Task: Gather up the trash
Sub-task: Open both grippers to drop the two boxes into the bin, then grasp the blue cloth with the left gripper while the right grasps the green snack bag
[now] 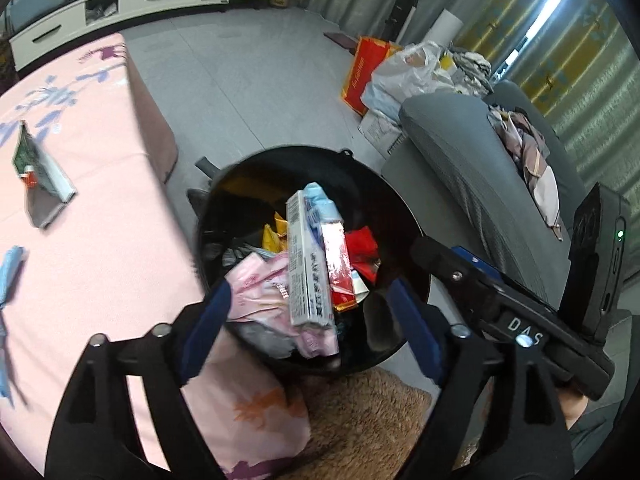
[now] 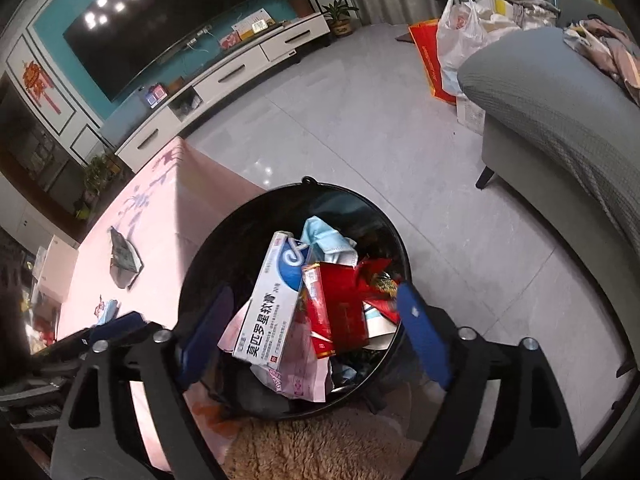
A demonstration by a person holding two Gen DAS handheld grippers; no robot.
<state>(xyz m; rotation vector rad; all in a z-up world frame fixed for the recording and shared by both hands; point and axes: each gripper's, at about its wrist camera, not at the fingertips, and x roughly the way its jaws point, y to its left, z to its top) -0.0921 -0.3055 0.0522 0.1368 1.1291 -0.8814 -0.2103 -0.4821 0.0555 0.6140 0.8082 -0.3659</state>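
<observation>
**Both grippers spread wide above the black bin**

The left gripper (image 1: 308,320) hangs over the black trash bin (image 1: 404,216) with its blue-padded fingers (image 1: 206,326) spread wide; nothing is pinched between them. The right gripper (image 2: 316,332) is also spread over the bin (image 2: 200,280), its pads (image 2: 424,336) clear of everything.

Inside the bin, a white ointment box (image 2: 272,304) lies at the centre, tilted, with a red packet (image 2: 340,308) just beside it toward three o'clock. A pale blue face mask (image 2: 328,240) sits at twelve o'clock of the box, and a pink wrapper (image 1: 264,296) lies under it toward seven o'clock.

The bin stands on the grey floor, touching the pink tablecloth (image 1: 100,200) at its nine o'clock side. On that cloth, still uncollected, a green-and-silver packet (image 1: 38,172) lies toward ten o'clock and a blue mask (image 1: 10,276) near nine o'clock. A tan fuzzy rug (image 1: 360,424) shows at six o'clock, a grey sofa (image 1: 452,152) toward two o'clock.
</observation>
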